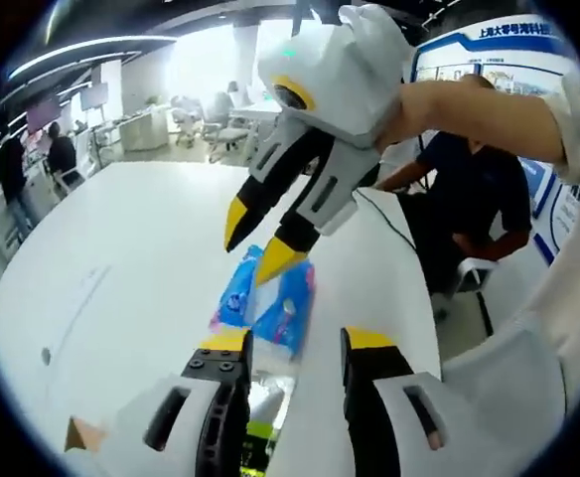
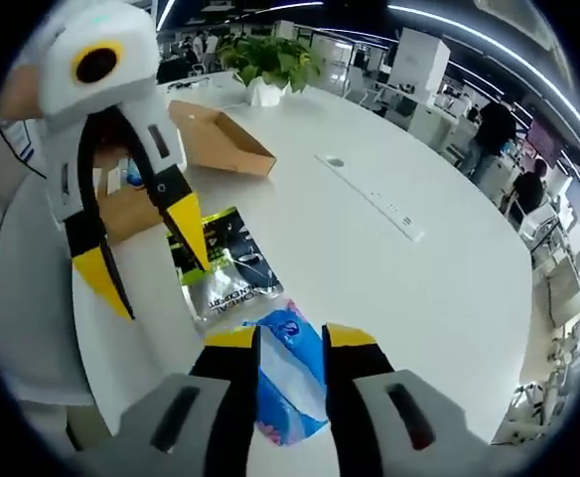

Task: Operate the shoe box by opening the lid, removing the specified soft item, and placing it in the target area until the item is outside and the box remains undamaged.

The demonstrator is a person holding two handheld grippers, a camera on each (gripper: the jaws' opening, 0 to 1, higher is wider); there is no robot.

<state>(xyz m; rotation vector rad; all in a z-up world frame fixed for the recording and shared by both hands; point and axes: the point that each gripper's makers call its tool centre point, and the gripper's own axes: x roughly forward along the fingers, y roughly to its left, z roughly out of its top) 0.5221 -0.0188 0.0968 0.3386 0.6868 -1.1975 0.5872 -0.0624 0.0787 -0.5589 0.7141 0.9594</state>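
Observation:
A soft blue and pink packet [image 1: 270, 303] lies flat on the white table [image 1: 121, 258]. My right gripper [image 1: 258, 241] comes down from the upper right in the left gripper view, its yellow fingertips apart, the lower one at the packet's far end. In the right gripper view the packet [image 2: 290, 383] lies between and beneath the open right gripper [image 2: 292, 338]. My left gripper [image 1: 295, 343] is open just short of the packet, with nothing between its jaws. It hangs open at the left [image 2: 146, 256] of the right gripper view. The cardboard shoe box [image 2: 121, 204] sits behind it, its lid [image 2: 220, 139] off.
A black and silver pouch [image 2: 225, 268] lies beside the blue packet. A potted plant [image 2: 270, 60] stands at the far table edge, and a socket strip [image 2: 369, 199] is set into the tabletop. A seated person [image 1: 479, 189] is at the table's side. Desks and people fill the office behind.

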